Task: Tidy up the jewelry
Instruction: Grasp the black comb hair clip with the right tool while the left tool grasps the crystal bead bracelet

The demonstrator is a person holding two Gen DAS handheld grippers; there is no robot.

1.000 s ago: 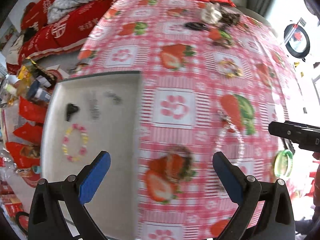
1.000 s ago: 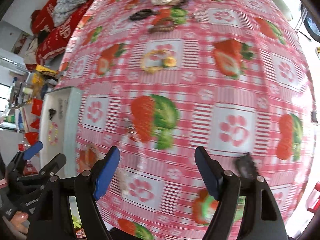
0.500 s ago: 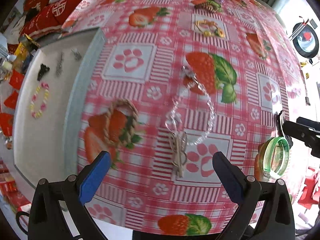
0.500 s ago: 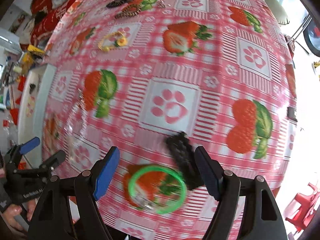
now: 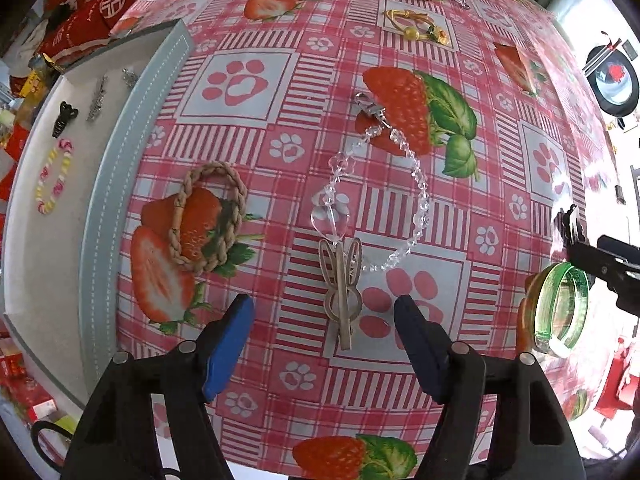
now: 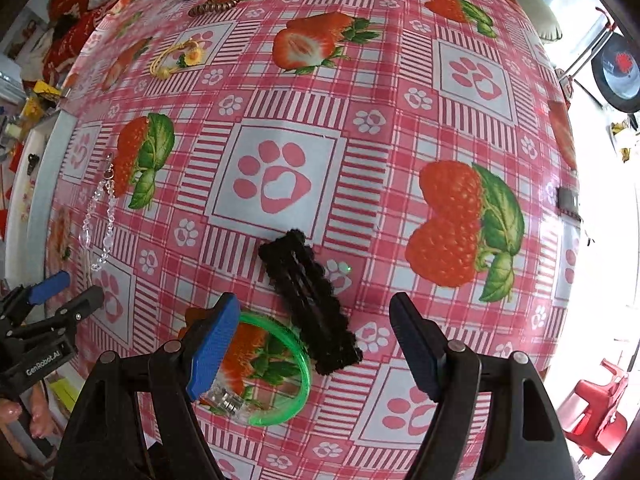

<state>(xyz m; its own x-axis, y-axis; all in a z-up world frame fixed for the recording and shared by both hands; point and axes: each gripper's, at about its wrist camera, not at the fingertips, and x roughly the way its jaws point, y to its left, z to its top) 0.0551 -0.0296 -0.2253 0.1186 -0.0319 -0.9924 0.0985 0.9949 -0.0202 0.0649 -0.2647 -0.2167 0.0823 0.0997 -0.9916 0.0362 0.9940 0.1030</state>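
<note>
Sorting partly done: four pieces are lying in the grey tray.
Both tools, left tool and right tool, are being held spread, empty; beige clip, crystal bracelet, rope bracelet, green bangle, black clip are remaining on the desk.

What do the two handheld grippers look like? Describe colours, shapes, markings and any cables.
The left gripper and right gripper match: black angular plastic frames with silver screw heads, each carrying two flat blue-padded fingers. The right wrist view shows the left gripper side-on, with white "GenRobot.AI" lettering on its black body. A black cable loops beside the left gripper's frame.
</note>
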